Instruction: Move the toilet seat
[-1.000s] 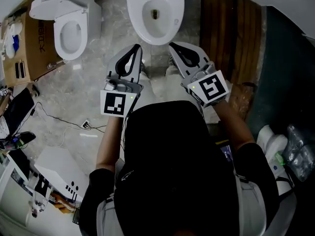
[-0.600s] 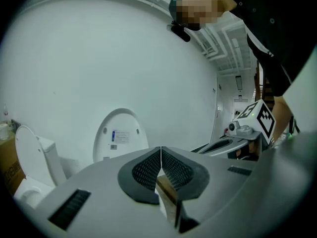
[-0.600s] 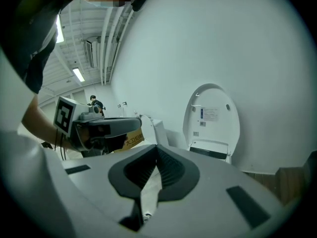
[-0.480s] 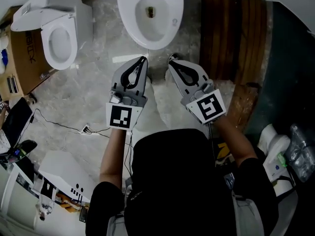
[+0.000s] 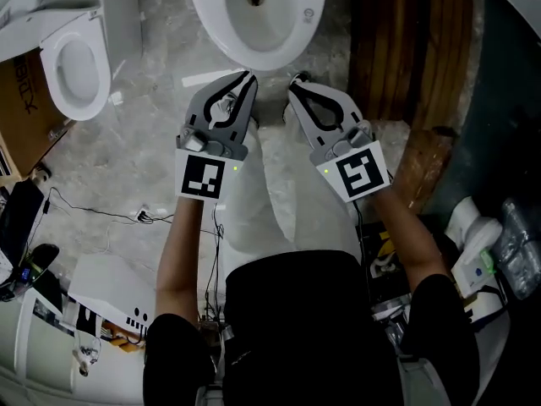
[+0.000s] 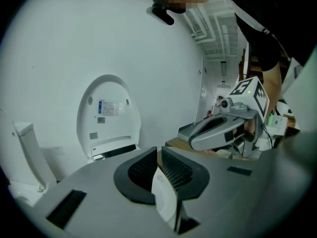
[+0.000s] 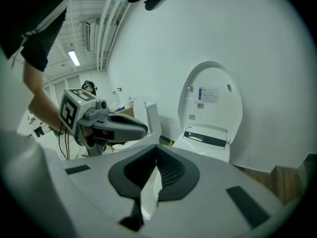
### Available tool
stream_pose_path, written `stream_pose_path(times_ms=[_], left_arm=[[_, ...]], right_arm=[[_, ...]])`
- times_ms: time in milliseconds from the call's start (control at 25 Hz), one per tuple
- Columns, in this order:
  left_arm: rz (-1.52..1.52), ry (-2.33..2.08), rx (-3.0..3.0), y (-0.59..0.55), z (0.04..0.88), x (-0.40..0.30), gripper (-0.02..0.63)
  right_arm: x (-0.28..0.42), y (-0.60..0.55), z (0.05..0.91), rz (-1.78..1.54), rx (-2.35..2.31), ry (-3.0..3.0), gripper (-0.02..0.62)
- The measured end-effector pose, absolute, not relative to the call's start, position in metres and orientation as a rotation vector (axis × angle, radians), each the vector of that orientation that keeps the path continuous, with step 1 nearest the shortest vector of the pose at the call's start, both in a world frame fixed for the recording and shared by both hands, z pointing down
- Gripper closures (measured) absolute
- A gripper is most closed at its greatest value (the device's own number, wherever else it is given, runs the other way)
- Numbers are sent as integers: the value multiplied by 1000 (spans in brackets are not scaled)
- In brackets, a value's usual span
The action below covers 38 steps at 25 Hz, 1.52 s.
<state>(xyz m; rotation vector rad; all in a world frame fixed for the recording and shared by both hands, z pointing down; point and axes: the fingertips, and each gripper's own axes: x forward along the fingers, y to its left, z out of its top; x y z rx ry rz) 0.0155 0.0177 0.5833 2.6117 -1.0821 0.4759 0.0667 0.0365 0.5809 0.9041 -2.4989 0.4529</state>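
Two empty grippers, the left gripper and right gripper, hung with fingers closed near the toilet bowl. Only the gripper views showed the toilet seat raised against the white wall; the head view alone showed the marble floor, with a second toilet at left.

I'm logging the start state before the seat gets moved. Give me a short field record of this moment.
toilet bowl: open, straight ahead of both grippers
lid: raised, upright against the wall
left gripper: shut, nothing between the jaws, held in front of the bowl
right gripper: shut, nothing between the jaws, beside the left one
second toilet: off to the left, seat down
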Motion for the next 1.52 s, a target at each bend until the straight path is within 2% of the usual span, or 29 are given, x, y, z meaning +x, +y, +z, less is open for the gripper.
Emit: stream_pose_path(times_ms=[240, 520, 560, 640, 920, 1160, 1520], left_arm=[[721, -881, 2705, 29, 665, 28, 589], [1041, -591, 2759, 54, 768, 44, 515], [1086, -556, 2766, 54, 782, 46, 504], [1175, -481, 2770, 56, 806, 48, 481], [1482, -174, 2739, 64, 870, 50, 394], [1684, 47, 2680, 68, 918, 47, 370], [1815, 177, 2606, 71, 949, 45, 351]], right_arm=[[69, 41, 657, 379, 784, -2361, 580], [67, 51, 750, 247, 489, -2237, 577], [69, 50, 766, 227, 457, -2218, 564], [72, 51, 796, 211, 389, -2171, 490], [73, 68, 877, 26, 65, -1997, 387], [75, 71, 929, -178, -133, -1860, 374], [75, 71, 965, -190, -220, -1784, 357]])
